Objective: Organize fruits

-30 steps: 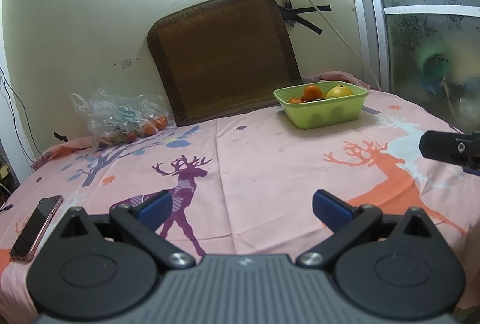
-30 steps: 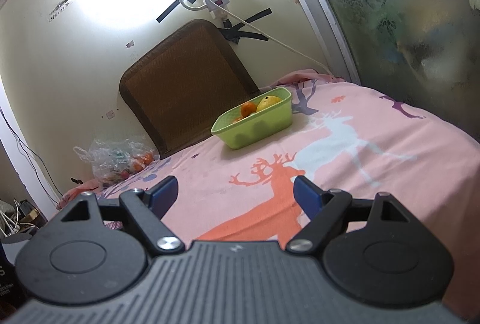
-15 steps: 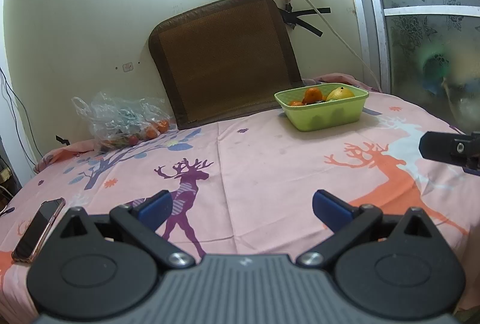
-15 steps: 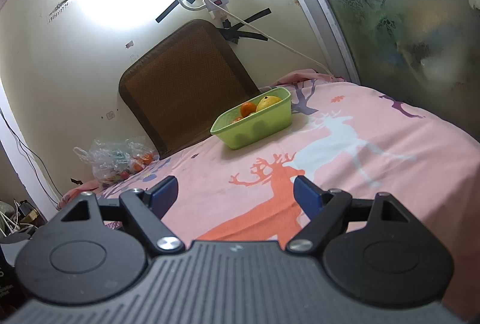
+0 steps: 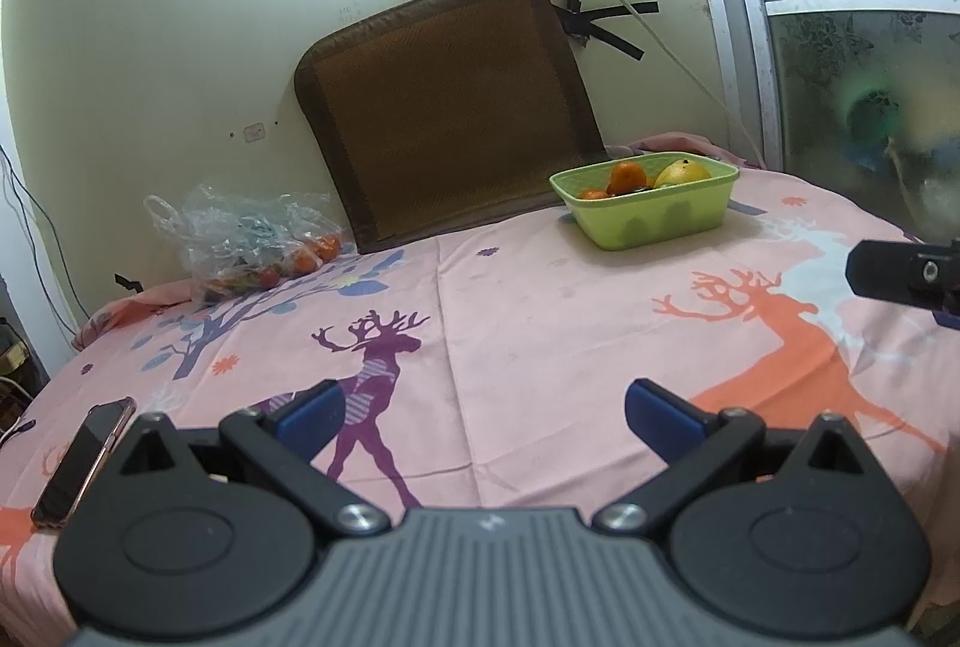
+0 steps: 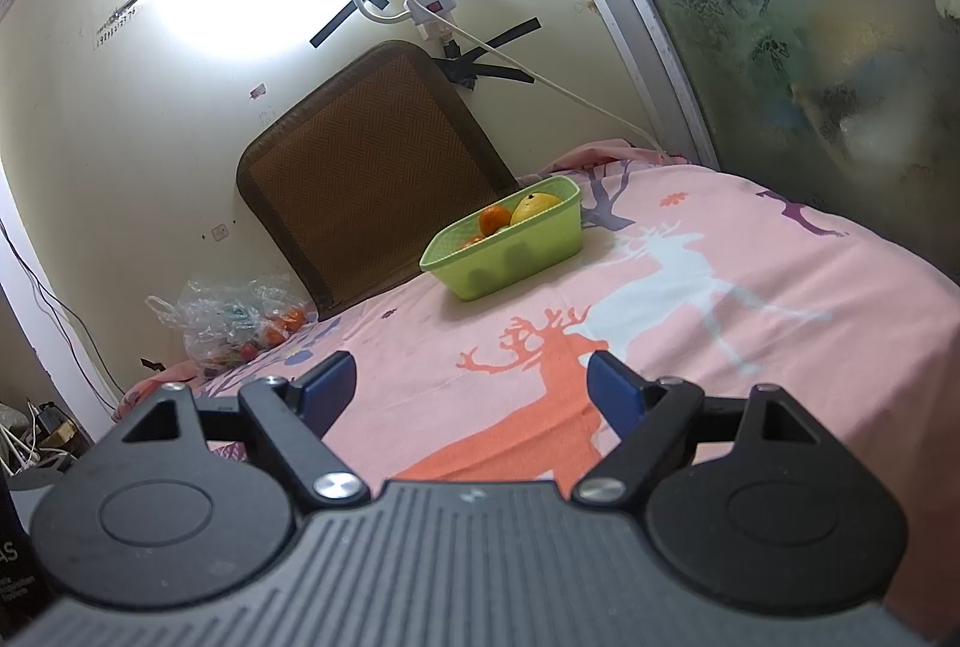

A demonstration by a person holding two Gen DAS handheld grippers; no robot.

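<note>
Our left gripper (image 5: 480, 410) and right gripper (image 6: 470, 386) gape empty above the pink deer-print cloth (image 5: 540, 311); ahead, green basket (image 6: 510, 251), brown mat (image 6: 360, 167) against the wall

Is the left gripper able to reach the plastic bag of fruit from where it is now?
Probably yes. The left gripper is open and empty, and only bare tablecloth lies between it and the plastic bag at the far left. The phone lies off to the side, clear of that path.
</note>
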